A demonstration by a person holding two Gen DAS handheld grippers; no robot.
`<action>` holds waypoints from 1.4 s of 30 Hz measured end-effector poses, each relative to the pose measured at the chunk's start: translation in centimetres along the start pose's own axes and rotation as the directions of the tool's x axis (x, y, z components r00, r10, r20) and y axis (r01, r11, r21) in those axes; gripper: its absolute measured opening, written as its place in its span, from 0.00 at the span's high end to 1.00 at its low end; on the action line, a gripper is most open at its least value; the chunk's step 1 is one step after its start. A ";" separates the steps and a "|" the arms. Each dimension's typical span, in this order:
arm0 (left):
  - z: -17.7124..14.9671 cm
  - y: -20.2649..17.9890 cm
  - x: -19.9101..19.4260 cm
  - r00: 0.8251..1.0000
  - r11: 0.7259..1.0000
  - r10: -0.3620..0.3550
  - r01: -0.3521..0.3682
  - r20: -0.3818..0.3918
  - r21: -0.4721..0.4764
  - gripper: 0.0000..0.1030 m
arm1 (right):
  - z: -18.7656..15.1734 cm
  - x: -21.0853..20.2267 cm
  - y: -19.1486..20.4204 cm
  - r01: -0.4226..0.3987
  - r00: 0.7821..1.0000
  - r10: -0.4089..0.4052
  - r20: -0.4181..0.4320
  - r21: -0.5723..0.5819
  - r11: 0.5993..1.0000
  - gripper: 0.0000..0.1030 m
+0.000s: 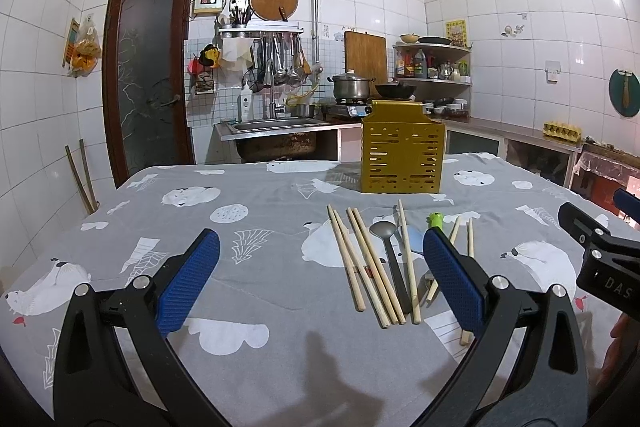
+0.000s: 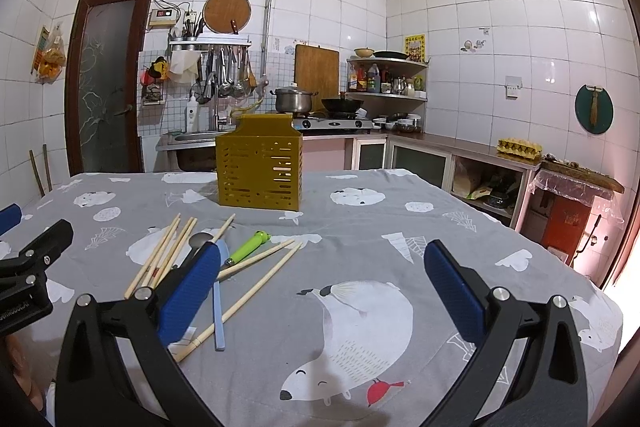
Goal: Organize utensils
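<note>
White tile walls are enclosing a kitchen where a grey tablecloth [image 1: 256,311] printed with polar bears is covering the table. A gold slotted utensil holder [image 1: 403,159] is standing upright toward the far side, and nearer the camera wooden chopsticks [image 1: 362,267], a grey spoon [image 1: 390,259] and a green-handled tool [image 2: 250,247] are lying loose on the cloth, well apart from the holder. The left gripper [image 1: 320,281] is hovering released, gripping nothing; the right gripper [image 2: 322,289] is likewise spread wide and empty. White letters reading "DAS" are showing on the right gripper's body at the left view's edge.
</note>
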State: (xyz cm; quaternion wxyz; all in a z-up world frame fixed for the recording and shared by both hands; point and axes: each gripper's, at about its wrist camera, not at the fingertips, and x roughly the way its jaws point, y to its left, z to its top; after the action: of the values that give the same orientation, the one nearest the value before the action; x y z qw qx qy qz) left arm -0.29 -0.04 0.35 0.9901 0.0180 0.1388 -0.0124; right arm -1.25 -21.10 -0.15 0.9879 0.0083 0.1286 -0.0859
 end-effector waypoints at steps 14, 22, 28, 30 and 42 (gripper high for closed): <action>0.1 -0.2 -0.1 1.000 1.000 -0.004 0.004 0.004 0.002 0.05 | -0.1 0.1 0.1 0.000 1.000 0.000 -0.001 -0.001 1.000 0.03; 0.1 -0.2 -0.1 1.000 1.000 -0.005 0.005 0.005 0.002 0.05 | -0.1 0.1 0.0 0.000 1.000 0.000 -0.001 0.000 1.000 0.03; 0.3 -0.3 -0.2 1.000 1.000 -0.007 0.006 0.009 0.002 0.05 | -0.1 0.1 0.1 0.000 1.000 0.000 0.000 -0.002 1.000 0.04; 0.2 -0.3 -0.2 1.000 1.000 -0.006 0.006 0.009 0.001 0.05 | -0.1 0.1 0.0 0.000 1.000 0.000 0.002 0.000 1.000 0.03; 0.2 -0.3 -0.3 1.000 1.000 -0.006 0.006 0.012 0.002 0.05 | -0.1 0.0 0.1 0.004 1.000 -0.004 0.008 0.001 1.000 0.04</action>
State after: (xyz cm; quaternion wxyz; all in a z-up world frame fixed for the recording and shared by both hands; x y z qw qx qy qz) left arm -0.50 -0.34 0.59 0.9908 0.0184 0.1331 -0.0154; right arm -1.31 -21.00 -0.29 0.9883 0.0081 0.1245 -0.0881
